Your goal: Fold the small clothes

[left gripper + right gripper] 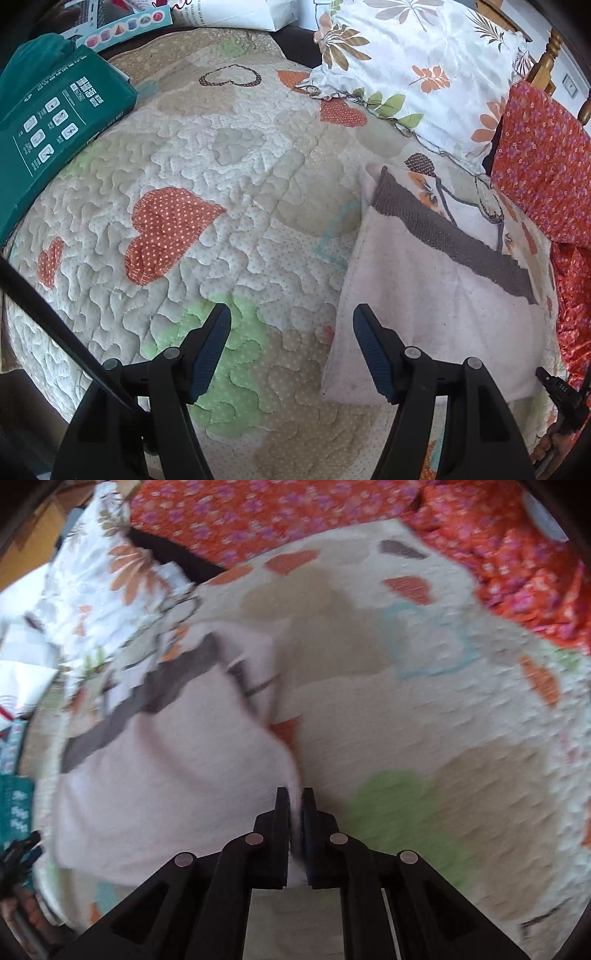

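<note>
A small pale pink garment with a grey-brown knit band lies on the quilted bedspread, right of centre in the left wrist view. My left gripper hangs open over the quilt; its right finger is at the garment's left edge and nothing is between the fingers. In the blurred right wrist view the same garment spreads to the left, and my right gripper is shut on its near right corner, pale cloth pinched between the pads.
A green box lies at the quilt's left edge. A leaf-print pillow lies at the back. An orange floral cloth bunches on the right. The other gripper's tip shows at the lower right.
</note>
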